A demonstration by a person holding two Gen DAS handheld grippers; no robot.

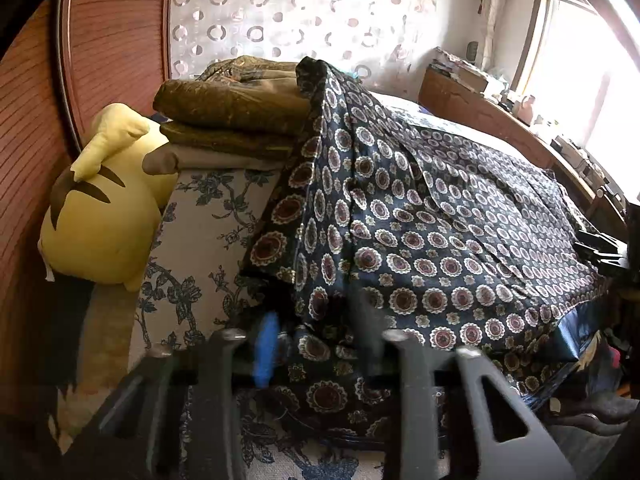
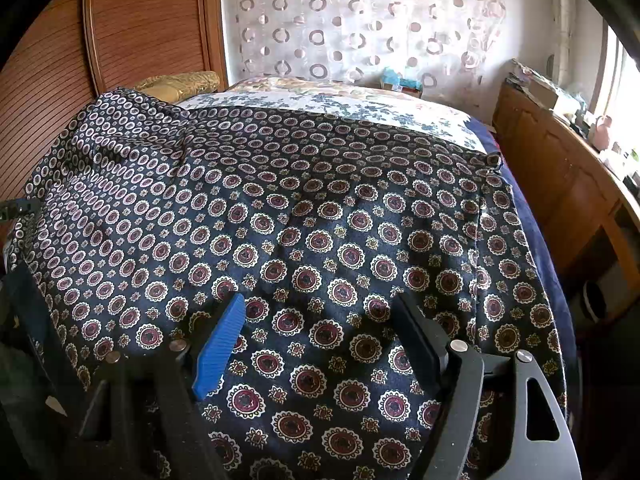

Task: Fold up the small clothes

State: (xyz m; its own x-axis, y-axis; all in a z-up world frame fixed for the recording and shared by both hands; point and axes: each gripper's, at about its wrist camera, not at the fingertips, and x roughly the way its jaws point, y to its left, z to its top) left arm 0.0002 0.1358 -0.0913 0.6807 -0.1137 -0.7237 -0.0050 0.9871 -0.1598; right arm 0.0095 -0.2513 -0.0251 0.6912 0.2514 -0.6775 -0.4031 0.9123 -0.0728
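Bed [image 2: 360, 108] under floral sheet, bearing patterned garment [image 2: 312, 240], yellow plush [image 1: 100, 220] at left edge, apparently folded blankets [image 1: 236, 116].

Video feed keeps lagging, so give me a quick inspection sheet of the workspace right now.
Surface: bed with floral sheet.
Job's things: dark patterned garment spread out, one end draped up over folded bedding.
Clutter: yellow plush toy, brown folded bedding.
Grippers: left claw blurred, garment between its fingers, grip unclear; right claw open over the garment.
Cables: nothing seen.
Surroundings: wooden headboard, circle-print curtain, cluttered wooden cabinet, window.
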